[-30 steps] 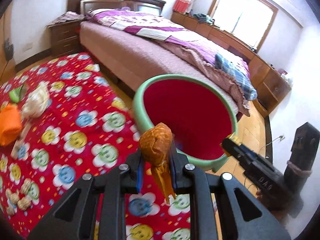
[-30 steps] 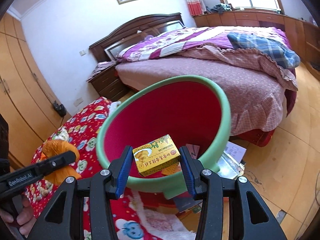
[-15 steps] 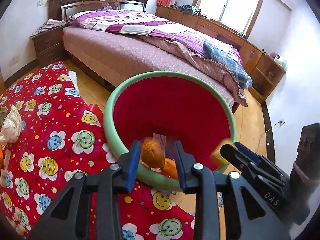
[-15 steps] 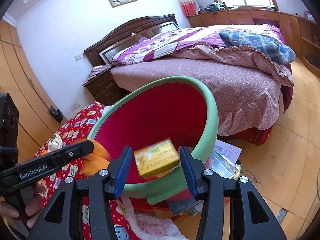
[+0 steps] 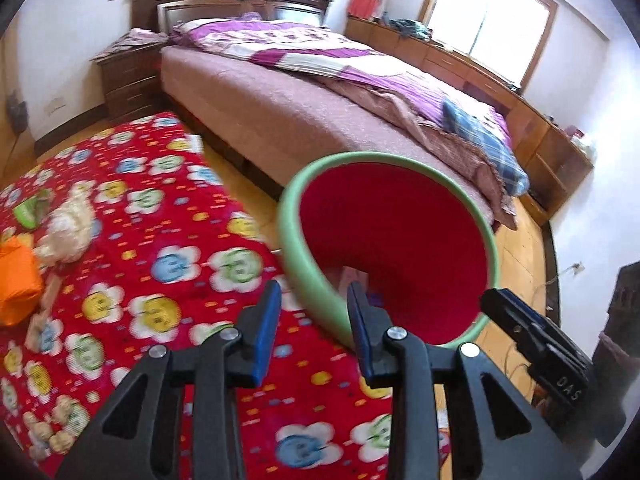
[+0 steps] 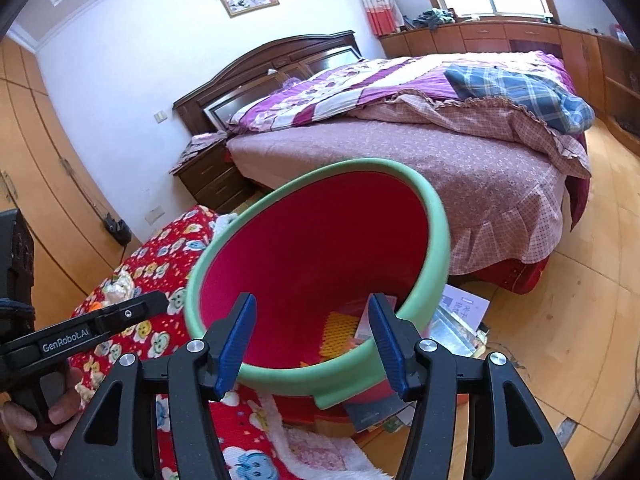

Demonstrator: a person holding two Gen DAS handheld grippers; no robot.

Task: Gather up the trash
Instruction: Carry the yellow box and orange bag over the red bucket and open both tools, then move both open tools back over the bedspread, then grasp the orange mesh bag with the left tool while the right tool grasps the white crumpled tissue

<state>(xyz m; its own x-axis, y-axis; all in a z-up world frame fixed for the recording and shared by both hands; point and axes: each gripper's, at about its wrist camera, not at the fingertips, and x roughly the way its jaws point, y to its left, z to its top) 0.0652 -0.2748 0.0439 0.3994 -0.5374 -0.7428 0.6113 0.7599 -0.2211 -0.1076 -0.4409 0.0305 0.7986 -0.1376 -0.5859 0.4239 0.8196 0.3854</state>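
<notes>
Bedroom floor, red rug (image 5: 132, 280): both your grippers empty beside the bin (image 5: 304, 256).
Your left gripper (image 5: 312, 320) gapes narrowly, your right gripper (image 6: 312, 336), just opening, wider; orange trash (image 5: 16, 276) lies at left edge, nearer your left.

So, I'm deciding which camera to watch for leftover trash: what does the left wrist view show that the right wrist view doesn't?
Only the left wrist view shows the orange item, the pale crumpled wad and a green scrap lying on the red flowered blanket.

Only the right wrist view shows the yellow-orange trash on the bin's floor, the papers under the bin and a hand on the other tool.

Both show the red bin with a green rim, the bed, and empty, open jaws.
</notes>
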